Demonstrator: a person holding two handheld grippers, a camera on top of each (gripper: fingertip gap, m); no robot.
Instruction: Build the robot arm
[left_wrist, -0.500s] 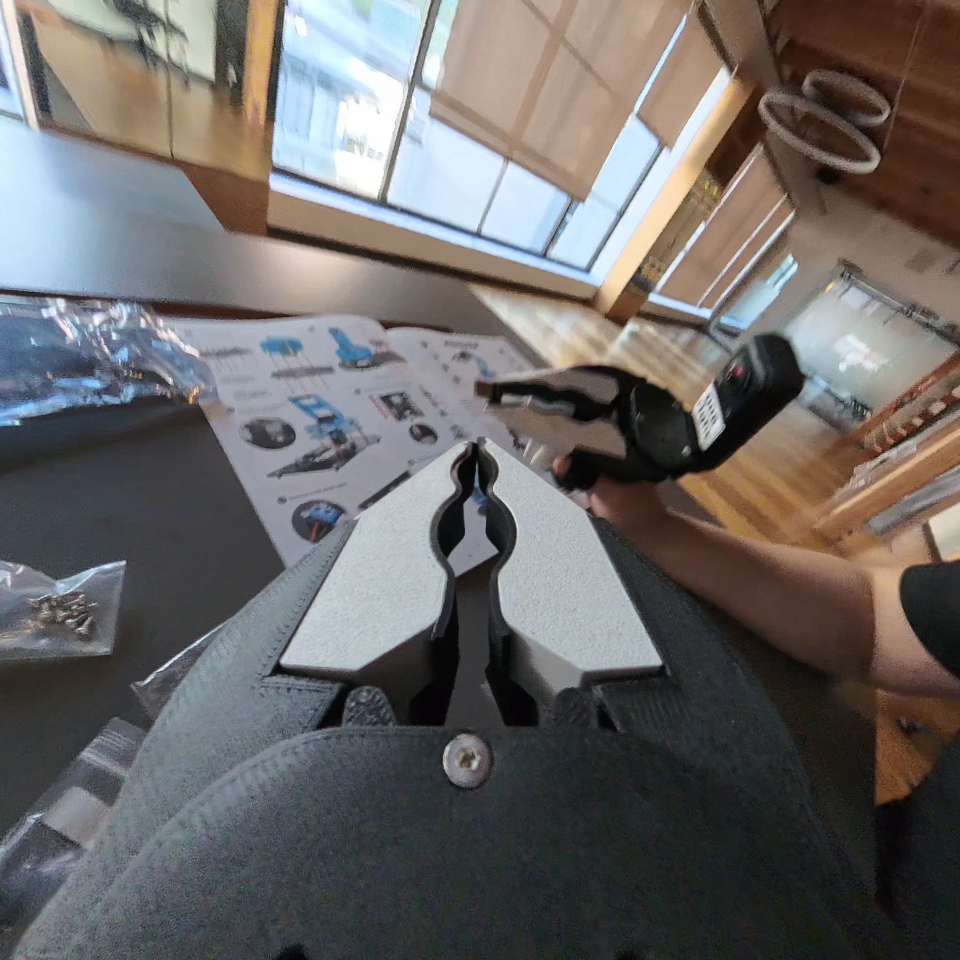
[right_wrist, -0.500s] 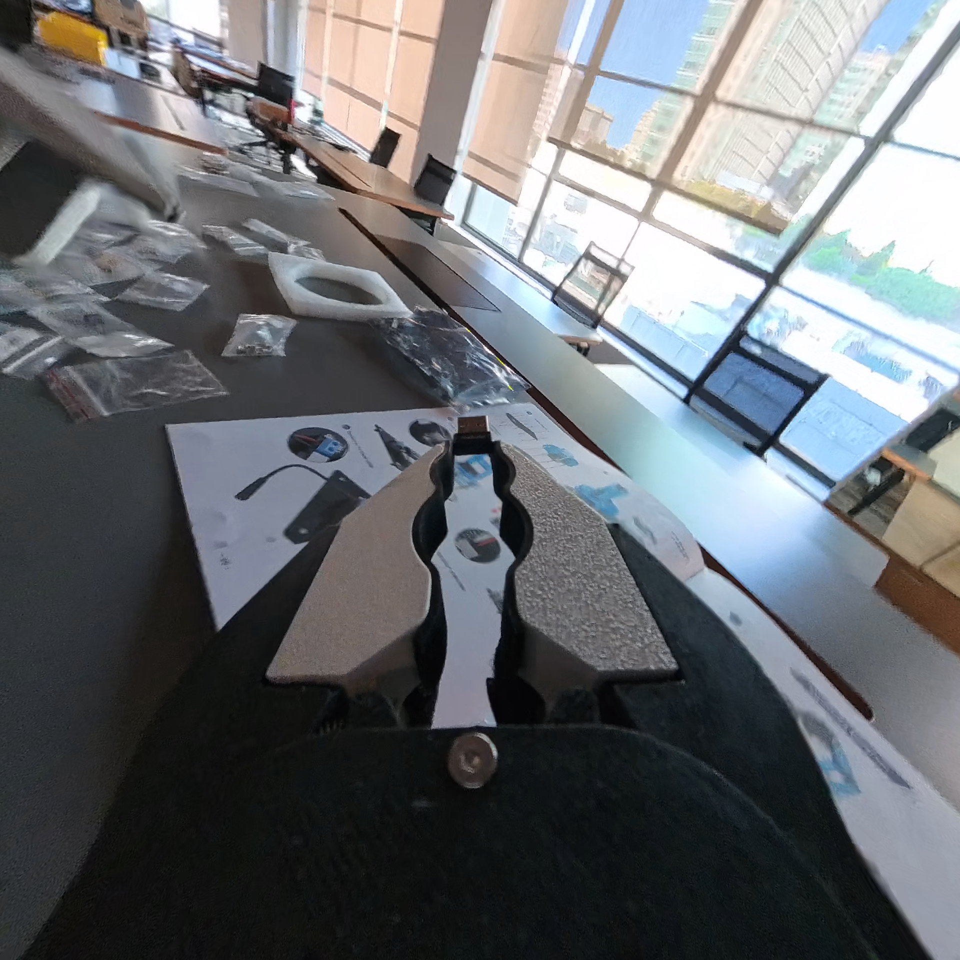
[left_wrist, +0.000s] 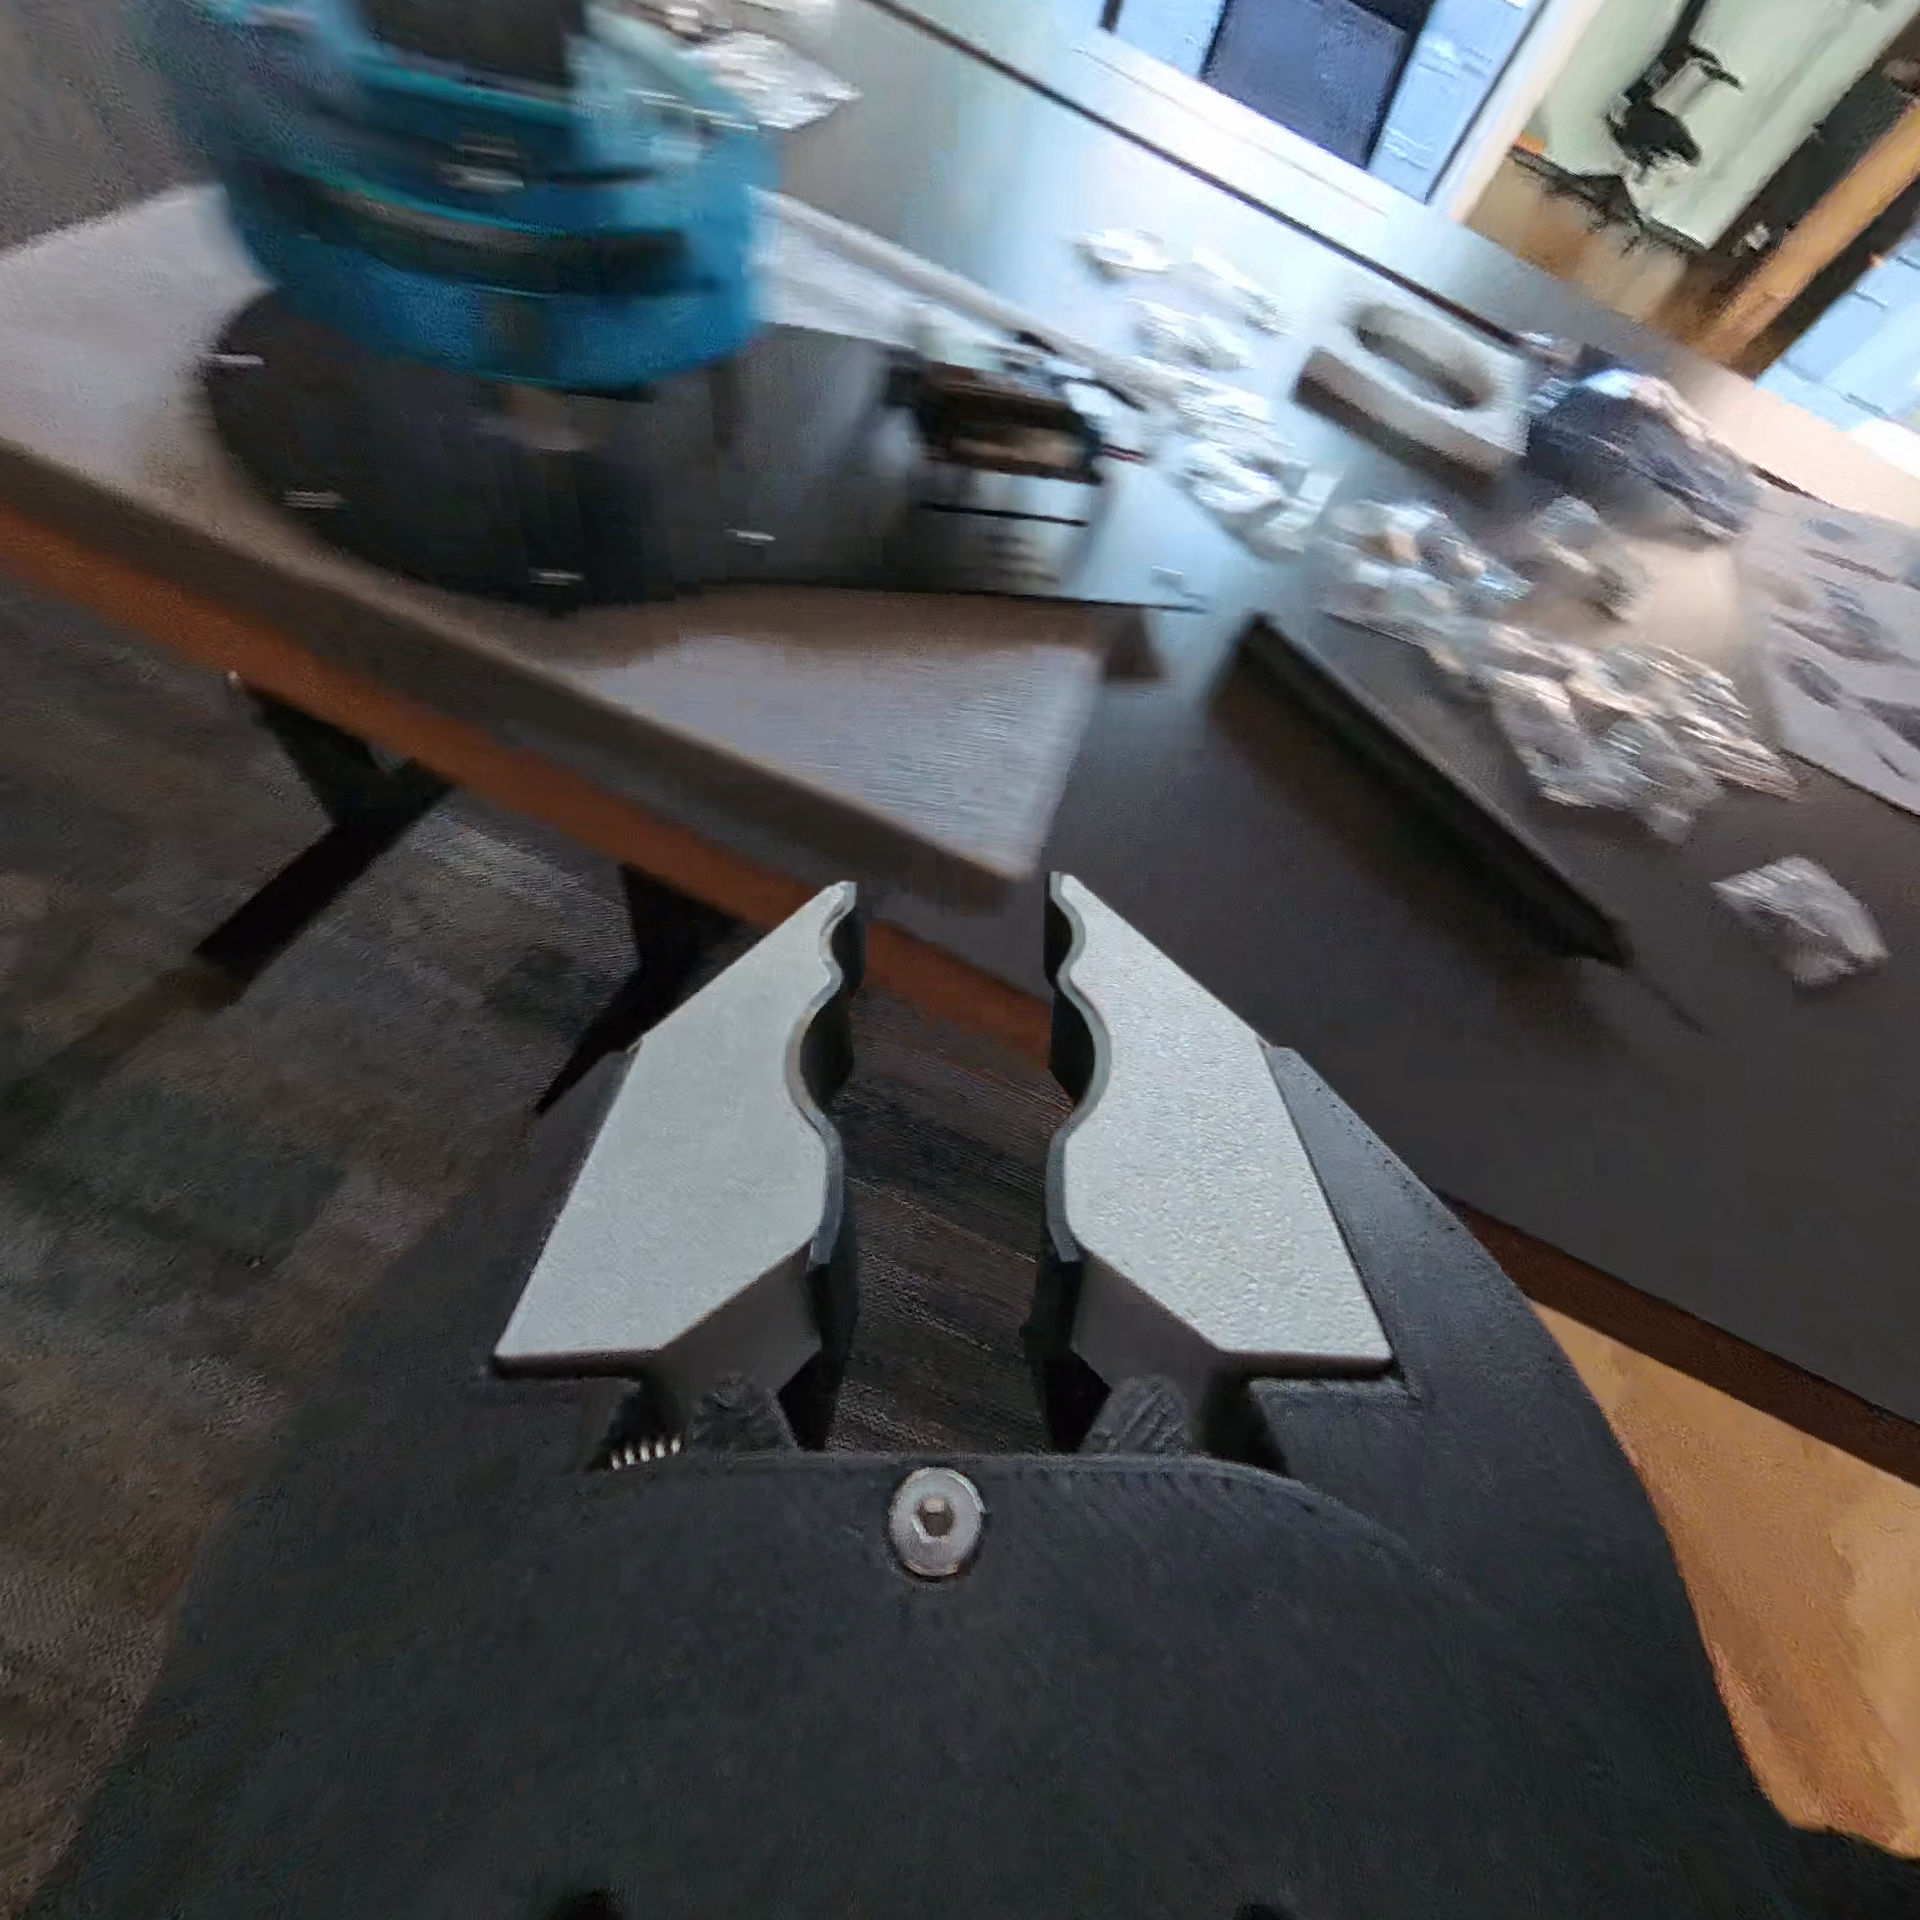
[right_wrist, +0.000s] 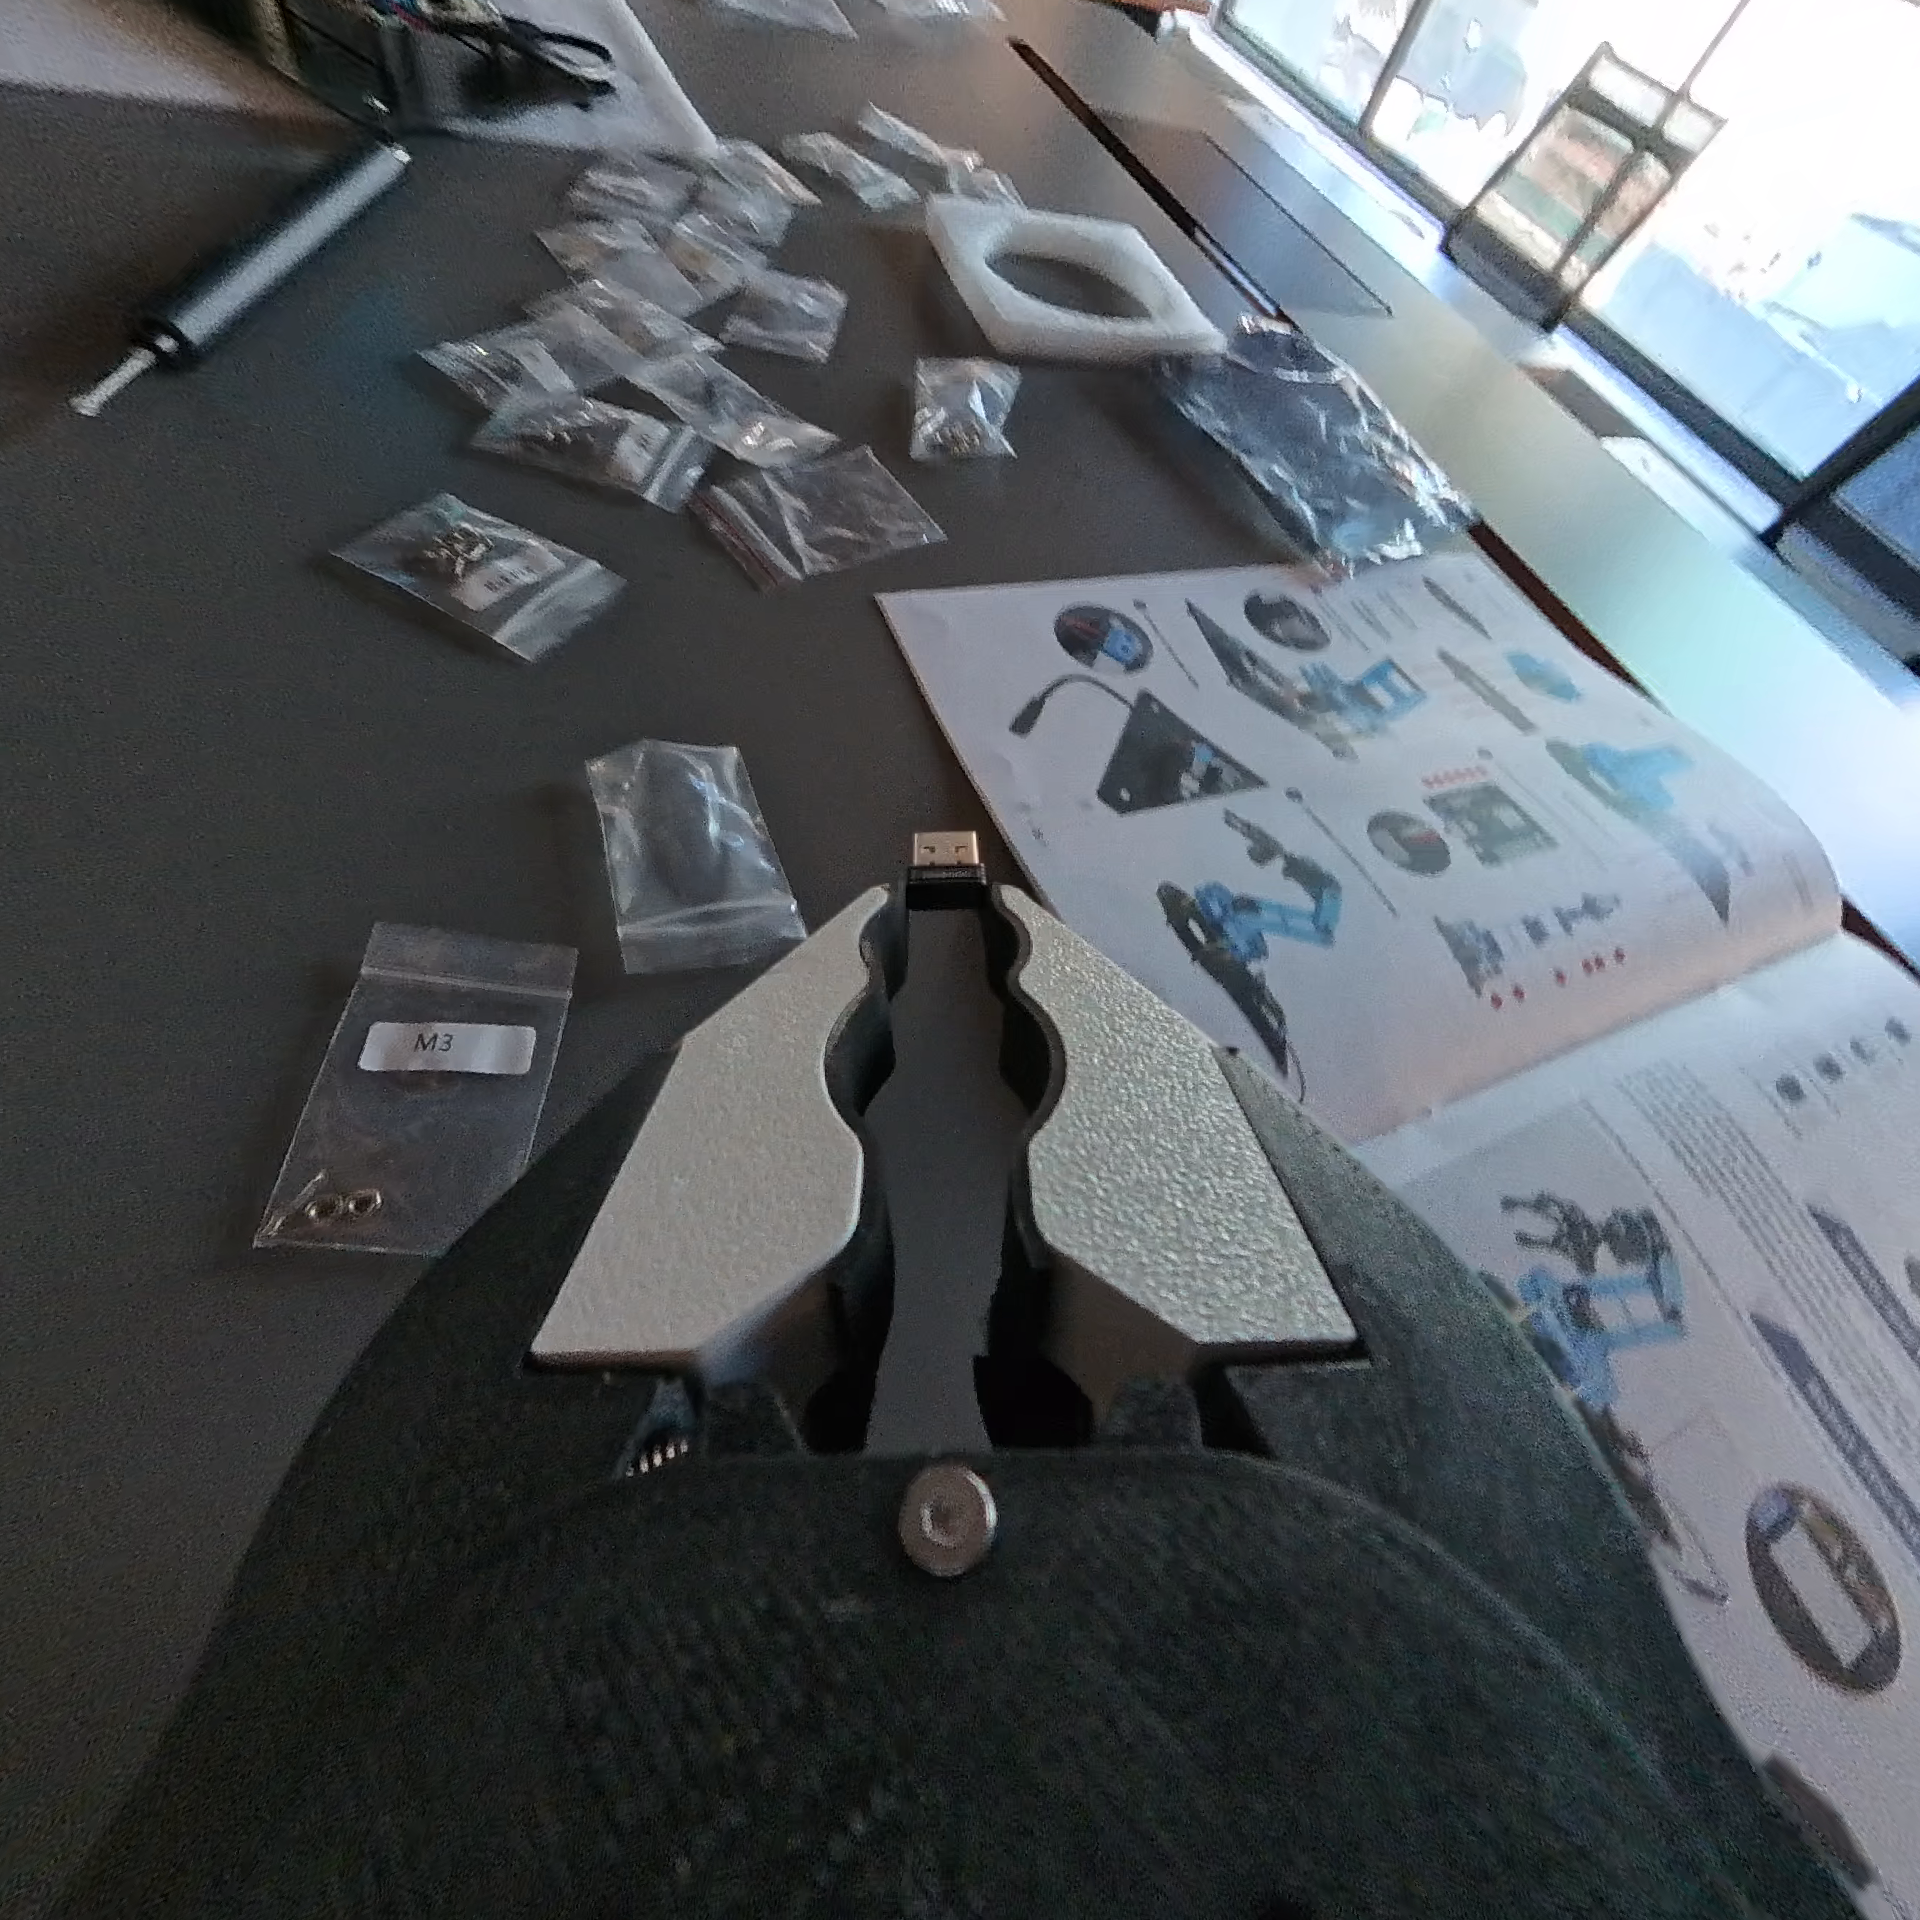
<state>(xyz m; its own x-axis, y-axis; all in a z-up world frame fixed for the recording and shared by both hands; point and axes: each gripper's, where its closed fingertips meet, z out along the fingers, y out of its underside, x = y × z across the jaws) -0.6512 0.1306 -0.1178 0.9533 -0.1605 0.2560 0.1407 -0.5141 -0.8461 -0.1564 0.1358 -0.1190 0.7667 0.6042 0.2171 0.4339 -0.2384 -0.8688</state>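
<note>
The left gripper (left_wrist: 951, 904) now has its jaws apart with nothing between them, where half a second ago they were nearly together; it has swung off the manual (right_wrist: 1351, 790) toward a table edge (left_wrist: 665, 842) and a blurred blue object (left_wrist: 488, 260). The right gripper (right_wrist: 940, 899) stays clamped on a small USB dongle (right_wrist: 943, 868), now left of the manual, near clear parts bags (right_wrist: 691, 852).

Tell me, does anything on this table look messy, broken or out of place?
Nothing looks broken or spilled. The small plastic bags lie scattered loosely over the dark table, and the instruction booklet lies open with its far edge at the table's edge. The right tongs pinch a small USB dongle; the left tongs are open and empty.
</note>
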